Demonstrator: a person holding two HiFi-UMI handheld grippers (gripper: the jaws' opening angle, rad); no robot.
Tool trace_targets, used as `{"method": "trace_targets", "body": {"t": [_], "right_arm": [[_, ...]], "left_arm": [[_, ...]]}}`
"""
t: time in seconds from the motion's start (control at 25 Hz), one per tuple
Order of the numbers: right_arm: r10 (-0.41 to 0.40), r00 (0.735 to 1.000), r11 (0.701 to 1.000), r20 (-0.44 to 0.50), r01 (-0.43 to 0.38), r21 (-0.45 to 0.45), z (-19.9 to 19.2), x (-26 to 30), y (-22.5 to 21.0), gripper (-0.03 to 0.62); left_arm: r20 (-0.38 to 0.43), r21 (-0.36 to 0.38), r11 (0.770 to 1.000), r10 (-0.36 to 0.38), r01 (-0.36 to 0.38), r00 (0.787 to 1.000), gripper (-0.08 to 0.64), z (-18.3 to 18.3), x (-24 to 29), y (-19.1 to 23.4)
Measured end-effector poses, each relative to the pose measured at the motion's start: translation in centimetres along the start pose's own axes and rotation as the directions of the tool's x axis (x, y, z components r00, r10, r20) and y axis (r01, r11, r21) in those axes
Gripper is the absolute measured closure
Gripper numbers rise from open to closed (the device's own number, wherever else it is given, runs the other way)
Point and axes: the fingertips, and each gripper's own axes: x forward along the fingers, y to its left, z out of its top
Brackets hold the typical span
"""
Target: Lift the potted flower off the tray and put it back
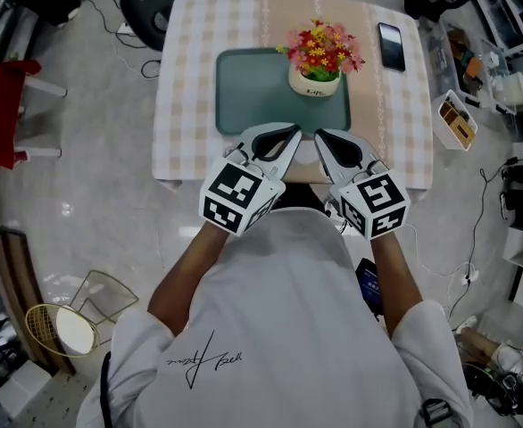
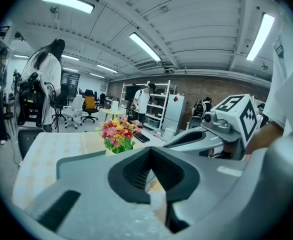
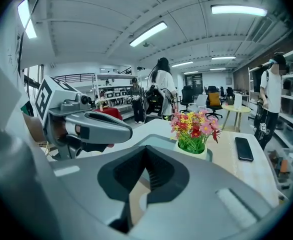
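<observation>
1. Table (image 1: 186,69): a checked cloth with a plain beige runner covers it. It occupies the upper centre of the head view.
2. Tray (image 1: 244,92): grey-green with rounded corners, lying flat on the runner at the middle of the table.
3. Potted flower (image 1: 317,59): it stands upright on the tray, in the tray's upper right corner as framed by the head view. The pot is cream and holds red, pink and yellow blooms. Neither gripper touches it.
4. Left gripper (image 1: 286,135): the jaws are fully together with nothing between them. The tips hang over the lower edge of the tray, at frame centre.
5. Right gripper (image 1: 326,141): the jaws are likewise pressed together and empty. It sits just beside the left gripper, and the two sets of tips converge without touching.
6. Left gripper view: the potted flower (image 2: 117,133) appears beyond the closed jaws, left of centre. The right gripper (image 2: 196,136) crosses the right half of the frame.
7. Right gripper view: the potted flower (image 3: 194,130) stands right of centre on the tray (image 3: 154,140).
8. Phone (image 1: 391,45): black, lying flat on the table at upper right, off the tray and apart from the pot.
9. Surroundings: a red chair (image 1: 3,114) stands at the left edge of the head view. People (image 3: 162,90) stand in the background.
</observation>
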Motion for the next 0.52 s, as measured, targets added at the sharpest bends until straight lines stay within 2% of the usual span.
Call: {"method": "trace_targets", "body": {"t": [0.16, 0.52], "right_arm": [[0.007, 1.000, 1.000, 0.004, -0.006, -0.010, 0.1, -0.1, 0.2, 0.589], [0.085, 0.996, 0.996, -0.013, -0.085, 0.001, -0.4, -0.1, 1.1, 0.588]], "left_arm": [[0.002, 0.010, 1.000, 0.018, -0.018, 1.000, 0.561, 0.0, -0.3, 0.2], [0.025, -0.032, 0.999, 0.038, -0.037, 0.999, 0.561, 0.3, -0.7, 0.3]]}}
